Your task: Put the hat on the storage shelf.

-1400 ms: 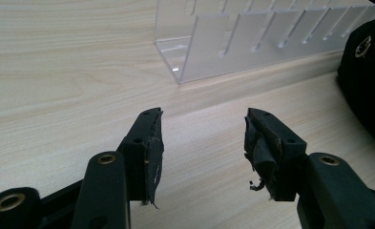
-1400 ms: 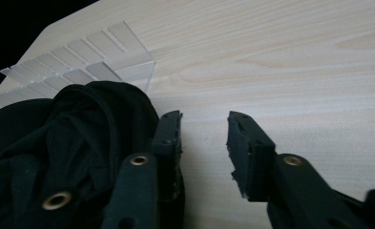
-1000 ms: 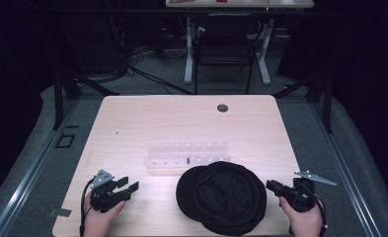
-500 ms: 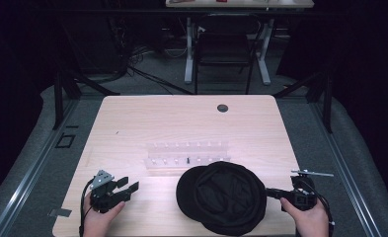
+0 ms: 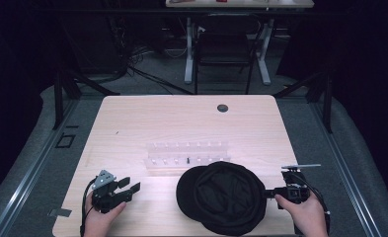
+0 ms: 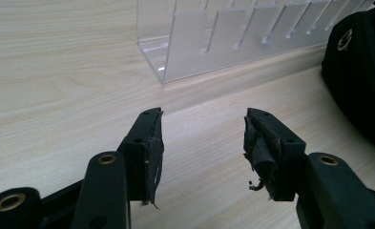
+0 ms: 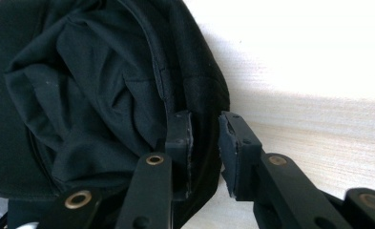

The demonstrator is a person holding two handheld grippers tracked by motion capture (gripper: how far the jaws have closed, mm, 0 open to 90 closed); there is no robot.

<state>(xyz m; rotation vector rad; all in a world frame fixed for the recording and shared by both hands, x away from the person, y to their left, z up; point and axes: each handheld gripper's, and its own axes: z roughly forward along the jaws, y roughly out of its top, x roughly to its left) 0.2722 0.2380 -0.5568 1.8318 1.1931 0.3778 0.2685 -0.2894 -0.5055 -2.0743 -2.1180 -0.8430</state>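
A black cap (image 5: pixel 223 197) lies upside down, its inside facing up, near the front edge of the wooden table (image 5: pixel 181 118). My right gripper (image 5: pixel 269 193) is at the cap's right edge. In the right gripper view it (image 7: pixel 205 129) has one jaw inside the cap (image 7: pixel 80 86) and the other outside, closed narrowly on the rim. My left gripper (image 5: pixel 131 184) rests low at the front left, open and holding nothing. In the left gripper view it (image 6: pixel 202 131) points toward the rack, and the cap (image 6: pixel 361 71) lies to the right.
A clear plastic rack (image 5: pixel 189 153) with a row of slots stands just behind the cap; its near corner (image 6: pixel 233 38) is ahead of the left jaws. A small round grommet (image 5: pixel 222 107) sits at the table's back. A chair and desk legs stand beyond the table.
My right gripper has moved left to the cap's rim and narrowed its jaws over it. The left gripper and the cap have stayed put.
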